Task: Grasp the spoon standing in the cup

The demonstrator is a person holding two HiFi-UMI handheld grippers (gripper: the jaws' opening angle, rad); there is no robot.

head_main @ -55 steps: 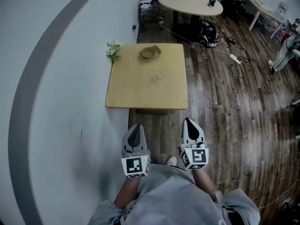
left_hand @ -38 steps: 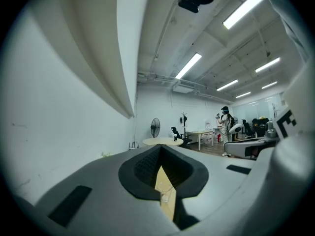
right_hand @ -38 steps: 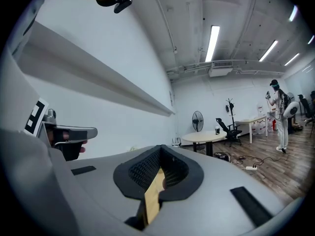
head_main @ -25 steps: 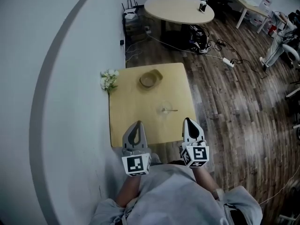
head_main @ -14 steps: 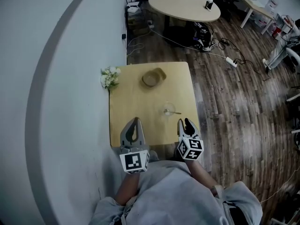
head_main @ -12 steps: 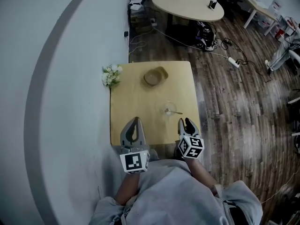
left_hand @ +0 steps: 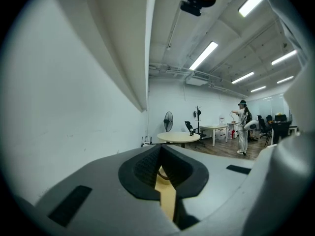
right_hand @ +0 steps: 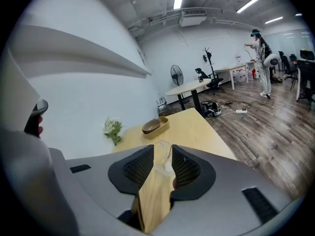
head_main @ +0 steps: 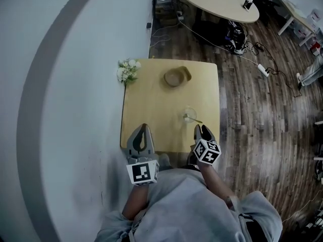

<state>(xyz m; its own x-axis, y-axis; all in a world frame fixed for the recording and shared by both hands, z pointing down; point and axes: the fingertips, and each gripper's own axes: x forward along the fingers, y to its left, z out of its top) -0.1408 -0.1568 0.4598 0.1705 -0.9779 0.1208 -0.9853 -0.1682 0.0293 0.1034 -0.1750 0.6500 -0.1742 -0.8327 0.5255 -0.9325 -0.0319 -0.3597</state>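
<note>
1. The wooden table point(head_main: 151, 100) carries the clear cup point(head_main: 189, 112). I judge this the approach step, with nothing grasped yet.
2. Left gripper point(head_main: 143, 128): well left of the cup, jaws pressed nearly together, empty.
3. Right gripper point(head_main: 202, 130): near the cup, jaws spread, framing it.
4. Spoon point(head_main: 194, 119): stands in the cup, handle leaning right. Next, advance and pinch that handle.

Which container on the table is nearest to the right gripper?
The clear cup holding the spoon, just ahead of the right gripper; the bowl sits near the far edge.

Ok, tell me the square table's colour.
Pale yellow wood; square table shows best in head view.
</note>
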